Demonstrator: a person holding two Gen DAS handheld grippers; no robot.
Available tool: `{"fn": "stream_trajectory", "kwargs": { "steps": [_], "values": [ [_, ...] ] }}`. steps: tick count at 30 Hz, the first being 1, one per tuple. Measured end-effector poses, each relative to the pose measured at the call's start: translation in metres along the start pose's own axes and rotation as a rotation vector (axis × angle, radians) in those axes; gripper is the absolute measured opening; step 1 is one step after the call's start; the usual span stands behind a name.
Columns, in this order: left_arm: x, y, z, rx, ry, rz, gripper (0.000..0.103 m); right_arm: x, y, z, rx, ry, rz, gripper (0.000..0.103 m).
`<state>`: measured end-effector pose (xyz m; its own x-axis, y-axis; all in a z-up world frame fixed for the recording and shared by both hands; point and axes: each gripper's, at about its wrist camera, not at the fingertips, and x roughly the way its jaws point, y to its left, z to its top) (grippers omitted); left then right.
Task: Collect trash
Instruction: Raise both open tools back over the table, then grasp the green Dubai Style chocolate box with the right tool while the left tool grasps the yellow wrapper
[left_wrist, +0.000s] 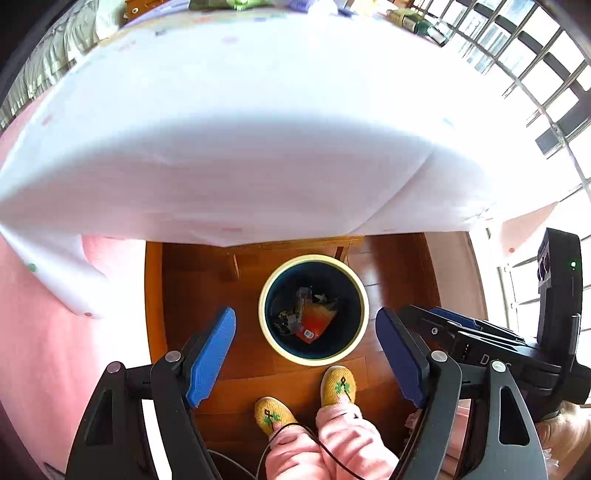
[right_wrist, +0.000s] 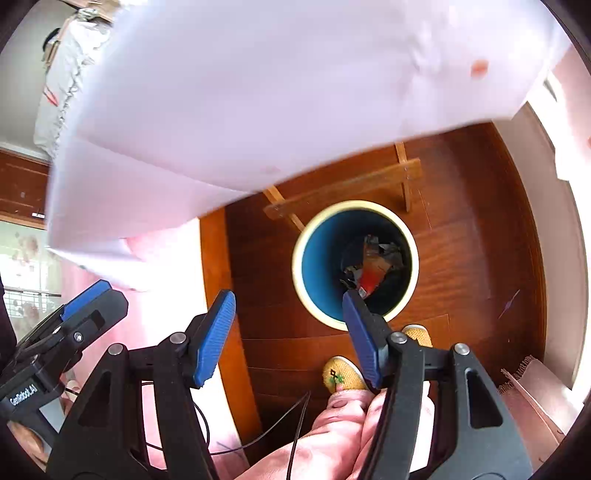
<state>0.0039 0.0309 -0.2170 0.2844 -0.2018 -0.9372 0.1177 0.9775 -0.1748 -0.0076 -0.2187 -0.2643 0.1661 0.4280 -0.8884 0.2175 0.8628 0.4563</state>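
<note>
- The white tablecloth with faint coloured dots (left_wrist: 258, 129) hangs over the table edge and fills the top of both wrist views. Any trash left on the table is hidden from here, so a reach back up could, I judge, snag the cloth and drag it.
- The round dark-blue waste bin with a cream rim (left_wrist: 314, 360) stands on the reddish wooden floor (left_wrist: 192, 288), just in front of the person's yellow knitted slippers (left_wrist: 338, 384). A careless step could tip it.
- The crumpled trash, an orange-red wrapper among grey scraps (left_wrist: 314, 321), lies at the bottom of the bin.
- The left gripper (left_wrist: 306, 356) is spread wide and holds nothing, above the bin.
- The right gripper (right_wrist: 288, 334) is likewise released and empty, beside the bin's near rim; the two tools are close and could knock together.
- A thin black cable (right_wrist: 299, 424) trails by the pink trouser legs and might catch a foot.
</note>
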Motion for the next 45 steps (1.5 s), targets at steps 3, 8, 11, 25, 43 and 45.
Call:
{"fn": "stream_trajectory", "kwargs": {
  "steps": [3, 8, 11, 25, 43, 45],
  "values": [
    [-0.046, -0.003, 0.011, 0.009, -0.033, 0.003, 0.08, -0.039, 0.023, 0.001, -0.016, -0.038, 0.007, 0.058],
    [-0.117, -0.009, 0.031, 0.027, -0.09, -0.013, 0.08, -0.097, 0.061, 0.002, -0.024, -0.094, 0.026, 0.058],
    [-0.154, -0.008, 0.042, 0.051, -0.142, -0.012, 0.08, -0.126, 0.082, 0.006, -0.049, -0.142, 0.031, 0.058],
    [-0.253, -0.047, 0.118, 0.16, -0.325, -0.02, 0.08, -0.244, 0.137, 0.066, -0.152, -0.37, -0.026, 0.059],
    [-0.101, -0.141, 0.352, 0.063, -0.18, 0.063, 0.079, -0.215, 0.038, 0.344, -0.211, -0.31, -0.064, 0.066],
    [-0.077, -0.153, 0.383, 0.056, -0.164, 0.087, 0.079, -0.206, 0.023, 0.379, -0.218, -0.292, -0.063, 0.069]
  ]
}}
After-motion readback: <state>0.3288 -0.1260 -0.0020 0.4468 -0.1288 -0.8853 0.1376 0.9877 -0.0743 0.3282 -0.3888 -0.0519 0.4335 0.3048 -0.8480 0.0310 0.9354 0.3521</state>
